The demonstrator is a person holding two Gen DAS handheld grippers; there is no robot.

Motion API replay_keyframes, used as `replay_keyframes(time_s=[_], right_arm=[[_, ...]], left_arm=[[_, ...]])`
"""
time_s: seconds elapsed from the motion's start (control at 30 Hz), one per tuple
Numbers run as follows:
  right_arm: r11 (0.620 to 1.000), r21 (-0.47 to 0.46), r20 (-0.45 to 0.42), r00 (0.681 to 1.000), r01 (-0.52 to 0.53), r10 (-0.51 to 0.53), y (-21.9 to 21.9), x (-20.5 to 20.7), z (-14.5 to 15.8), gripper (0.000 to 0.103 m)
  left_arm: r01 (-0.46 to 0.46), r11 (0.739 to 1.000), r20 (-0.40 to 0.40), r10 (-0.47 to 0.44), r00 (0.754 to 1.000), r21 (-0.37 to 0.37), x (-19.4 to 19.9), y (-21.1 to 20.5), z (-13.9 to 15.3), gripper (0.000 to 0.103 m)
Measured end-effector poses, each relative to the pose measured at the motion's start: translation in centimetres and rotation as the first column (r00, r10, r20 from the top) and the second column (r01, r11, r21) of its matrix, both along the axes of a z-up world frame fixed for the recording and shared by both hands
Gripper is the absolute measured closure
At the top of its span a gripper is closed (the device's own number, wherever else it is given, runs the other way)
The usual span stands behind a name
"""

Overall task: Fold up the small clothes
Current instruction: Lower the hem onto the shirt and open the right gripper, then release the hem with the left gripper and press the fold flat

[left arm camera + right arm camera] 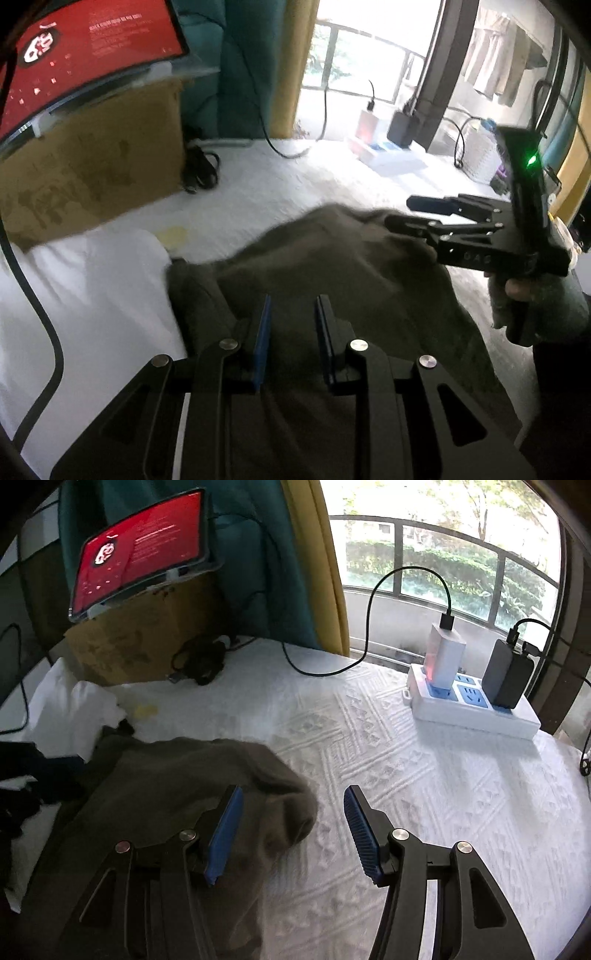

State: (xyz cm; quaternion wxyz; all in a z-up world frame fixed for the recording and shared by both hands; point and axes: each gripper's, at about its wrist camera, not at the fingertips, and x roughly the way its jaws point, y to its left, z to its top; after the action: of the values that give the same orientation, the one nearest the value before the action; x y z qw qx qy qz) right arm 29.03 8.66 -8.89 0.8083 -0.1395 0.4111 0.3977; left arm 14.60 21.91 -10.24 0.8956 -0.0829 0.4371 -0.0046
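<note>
A dark olive-brown garment (pixel 325 258) lies bunched on the white textured bedspread (pixel 258 184). My left gripper (pixel 291 306) is open just above its near part, nothing between the blue pads. My right gripper (pixel 291 805) is open wide, its left finger (pixel 225 827) over the garment's right corner (pixel 288 812), its right finger over bare bedspread (pixel 424 775). In the left wrist view the right gripper (pixel 402 212) shows from the side at the garment's far right edge, held by a hand.
A cardboard box (pixel 140 635) with a red-screened tablet (pixel 140 557) on it stands at the back left. A white power strip (pixel 476 709) with chargers and cables sits back right. White cloth (pixel 74 712) and dark clothes (pixel 22 775) lie left.
</note>
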Motion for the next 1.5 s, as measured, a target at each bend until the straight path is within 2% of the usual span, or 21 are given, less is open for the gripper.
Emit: replay_keyframes(time_s=[0.23,0.3,0.4,0.47,0.57,0.67,0.8,0.9,1.03,1.3,1.4,1.5], right_arm=[[0.999,-0.023,-0.013,0.999,-0.034,0.034,-1.7,-2.9,-0.3,0.043],[0.999,-0.038,-0.008,0.999,-0.036,0.036,-2.1,-3.7,-0.6,0.04],[0.998,-0.064,0.007,1.0,-0.025,0.025,-3.0,-4.4,-1.1,0.032],[0.997,-0.073,0.01,1.0,-0.016,0.016,-3.6,-5.0,-1.3,0.031],[0.997,-0.081,0.022,1.0,-0.012,0.014,-4.5,-5.9,-1.3,0.03],[0.996,-0.088,0.032,0.999,-0.004,0.007,-5.3,-6.7,-1.1,0.03],[0.997,-0.078,0.035,0.999,-0.004,0.006,-6.6,-8.2,-0.5,0.03],[0.998,-0.066,0.036,0.999,-0.006,0.009,-7.4,-9.3,-0.1,0.029],[0.998,-0.059,0.028,0.999,-0.015,0.017,-8.5,-10.8,-0.1,0.029],[0.997,-0.067,0.01,0.999,-0.032,0.033,-10.0,-13.4,-0.8,0.029],[0.997,-0.076,0.002,1.0,-0.028,0.028,-10.7,-14.0,-1.4,0.028],[0.996,-0.08,-0.007,1.0,-0.023,0.022,-11.4,-14.5,-1.8,0.028]], left_arm=[[0.012,1.0,-0.057,-0.011,0.998,0.017,-1.2,-1.6,-1.4,0.08],[-0.004,1.0,-0.074,0.006,0.997,0.026,-1.4,-1.5,-1.9,0.08],[-0.023,0.999,-0.072,0.026,0.997,0.04,-1.9,-1.6,-1.9,0.079],[-0.042,0.997,-0.069,0.046,0.997,0.062,-2.2,-1.5,-2.1,0.075],[-0.076,0.996,-0.063,0.079,0.995,0.05,-2.8,-0.9,-2.2,0.074],[-0.083,0.994,-0.053,0.088,0.995,0.075,-3.3,-1.5,-1.6,0.074],[-0.024,1.0,0.023,0.024,0.999,0.008,-5.1,-3.0,0.2,0.074],[0.017,1.0,0.053,-0.016,0.998,-0.009,-6.4,-4.5,1.1,0.074],[0.018,1.0,0.041,-0.018,0.999,-0.015,-7.6,-5.8,0.7,0.074],[-0.008,1.0,-0.024,0.007,1.0,-0.01,-9.5,-7.2,-1.8,0.074],[-0.021,1.0,-0.024,0.021,1.0,-0.015,-10.2,-6.9,-2.1,0.073],[-0.028,1.0,-0.02,0.029,0.999,0.013,-10.9,-7.0,-2.4,0.07]])
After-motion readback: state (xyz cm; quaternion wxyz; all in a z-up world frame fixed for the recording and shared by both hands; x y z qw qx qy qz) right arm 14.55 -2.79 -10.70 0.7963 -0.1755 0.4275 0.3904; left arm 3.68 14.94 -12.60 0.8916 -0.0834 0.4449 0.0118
